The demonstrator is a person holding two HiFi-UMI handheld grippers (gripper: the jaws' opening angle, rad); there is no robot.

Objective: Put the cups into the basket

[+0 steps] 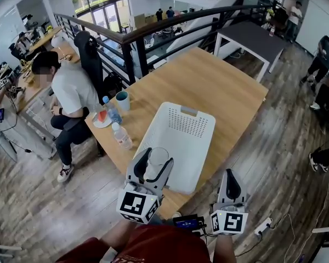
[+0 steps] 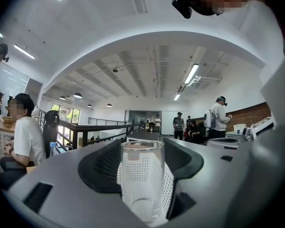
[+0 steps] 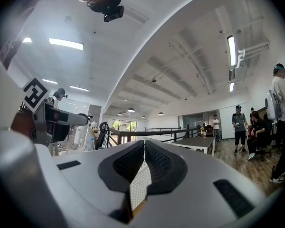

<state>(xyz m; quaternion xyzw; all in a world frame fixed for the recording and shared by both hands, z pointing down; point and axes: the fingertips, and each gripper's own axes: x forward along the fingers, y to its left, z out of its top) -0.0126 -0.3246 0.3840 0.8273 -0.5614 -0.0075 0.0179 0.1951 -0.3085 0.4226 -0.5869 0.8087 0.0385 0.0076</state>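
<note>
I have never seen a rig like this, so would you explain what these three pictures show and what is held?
There is no robot: a person holds a two-jaw claw in each hand. One picture comes from a camera on the person's head, looking down; the other two from cameras riding on each claw. The left claw grips a clear glass cup at the near end of the white basket on the wooden table. The right claw is shut and empty. A teal mug and a water bottle stand nearby.
</note>
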